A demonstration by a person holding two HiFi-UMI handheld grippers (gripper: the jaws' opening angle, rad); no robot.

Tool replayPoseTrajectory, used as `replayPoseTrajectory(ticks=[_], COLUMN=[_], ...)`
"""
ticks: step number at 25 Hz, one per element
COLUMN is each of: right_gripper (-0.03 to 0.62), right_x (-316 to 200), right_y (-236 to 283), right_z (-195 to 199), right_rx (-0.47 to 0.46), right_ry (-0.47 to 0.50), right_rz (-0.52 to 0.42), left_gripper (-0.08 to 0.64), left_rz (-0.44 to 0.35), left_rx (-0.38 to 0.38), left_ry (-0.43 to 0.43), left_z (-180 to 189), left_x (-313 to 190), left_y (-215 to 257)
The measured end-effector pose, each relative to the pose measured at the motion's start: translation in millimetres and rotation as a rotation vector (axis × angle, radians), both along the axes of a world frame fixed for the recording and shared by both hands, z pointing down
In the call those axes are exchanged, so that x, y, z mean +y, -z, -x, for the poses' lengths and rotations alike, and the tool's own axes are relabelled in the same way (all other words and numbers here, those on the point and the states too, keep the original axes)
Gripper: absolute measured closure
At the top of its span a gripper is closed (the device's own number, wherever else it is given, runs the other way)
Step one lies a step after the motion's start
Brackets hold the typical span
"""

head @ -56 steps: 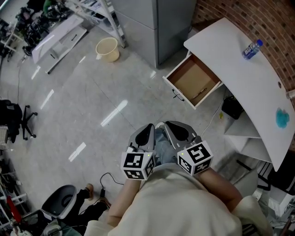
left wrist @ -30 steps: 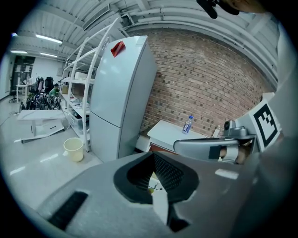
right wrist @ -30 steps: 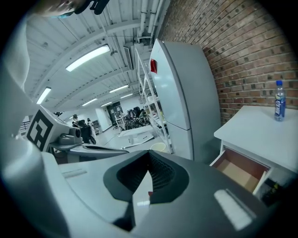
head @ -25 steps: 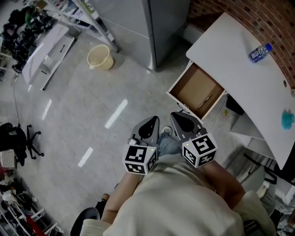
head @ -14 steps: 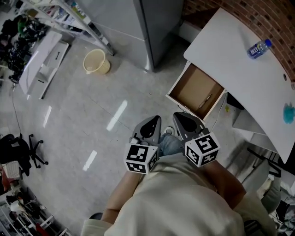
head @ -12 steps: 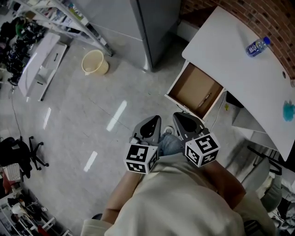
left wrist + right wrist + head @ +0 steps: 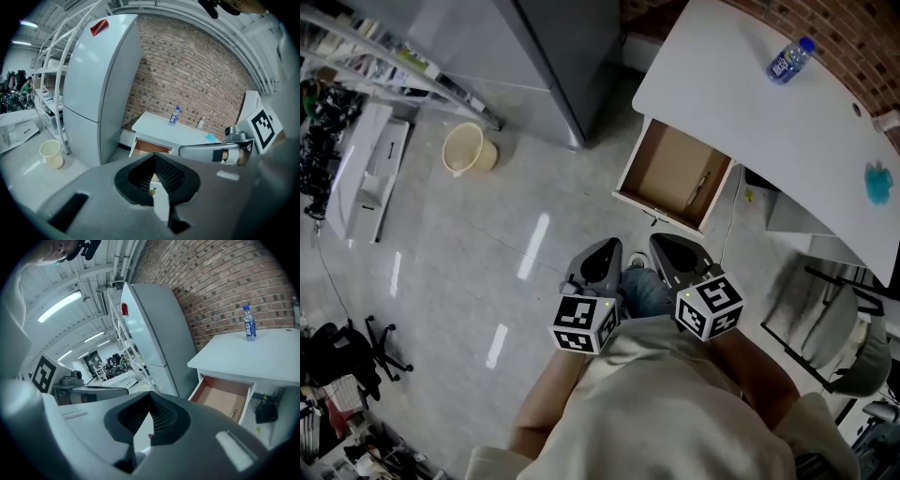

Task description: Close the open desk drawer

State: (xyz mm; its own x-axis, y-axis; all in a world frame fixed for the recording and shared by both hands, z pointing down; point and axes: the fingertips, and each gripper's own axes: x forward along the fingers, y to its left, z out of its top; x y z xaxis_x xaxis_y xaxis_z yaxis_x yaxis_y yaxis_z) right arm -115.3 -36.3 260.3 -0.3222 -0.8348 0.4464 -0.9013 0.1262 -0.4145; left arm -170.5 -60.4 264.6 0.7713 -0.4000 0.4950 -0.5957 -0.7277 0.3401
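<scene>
**A:** Head view shows the drawer point(image 7: 670, 176) where?

**B:** It's pulled out from the bench point(image 7: 750, 112) front edge, at the fridge point(image 7: 553, 56) end, well apart from both grippers.

**A:** And the fingers?

**B:** The left gripper point(image 7: 602, 255) and right gripper point(image 7: 670, 247) are pinched together, empty. The drawer looks stiff and light, so push the middle of its front.

We have walked up to the open drawer.
The drawer point(image 7: 673, 175), earlier off to the upper right, now lies near and straight ahead of our left tongs point(image 7: 602, 251) and right tongs point(image 7: 668, 246); the surface point(image 7: 750, 112) has swung up the frame, and the bucket point(image 7: 464, 150) has slid left.
</scene>
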Motion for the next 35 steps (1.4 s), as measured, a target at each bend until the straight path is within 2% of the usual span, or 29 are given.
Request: replayPoseTrajectory(ticks=[9,19,27,35], right_gripper=[0.588,0.588,0.588,0.588], right_x=[22,30,36,37], right_y=[-38,-111,-182,-246], right_z=[-29,-43,-60,-71], right_rx=[-0.058,-0.119,-0.129,-0.115], right_ry=[-0.173,-0.335,-0.428,-0.462], right_rz=[0.050,0.115,0.167,0.202], left_gripper=[0.557,0.557,0.557,0.557], left_rz=[0.049,0.114,0.149,0.164], left_rx=[-0.017,-0.043,-0.074,-0.098], left_ry=[-0.133,-0.267,-0.298,-0.326], left_z=[-33,-45,-59,-71], left_x=[9,13,3,4], left_y=[-38,-110,-178,-239])
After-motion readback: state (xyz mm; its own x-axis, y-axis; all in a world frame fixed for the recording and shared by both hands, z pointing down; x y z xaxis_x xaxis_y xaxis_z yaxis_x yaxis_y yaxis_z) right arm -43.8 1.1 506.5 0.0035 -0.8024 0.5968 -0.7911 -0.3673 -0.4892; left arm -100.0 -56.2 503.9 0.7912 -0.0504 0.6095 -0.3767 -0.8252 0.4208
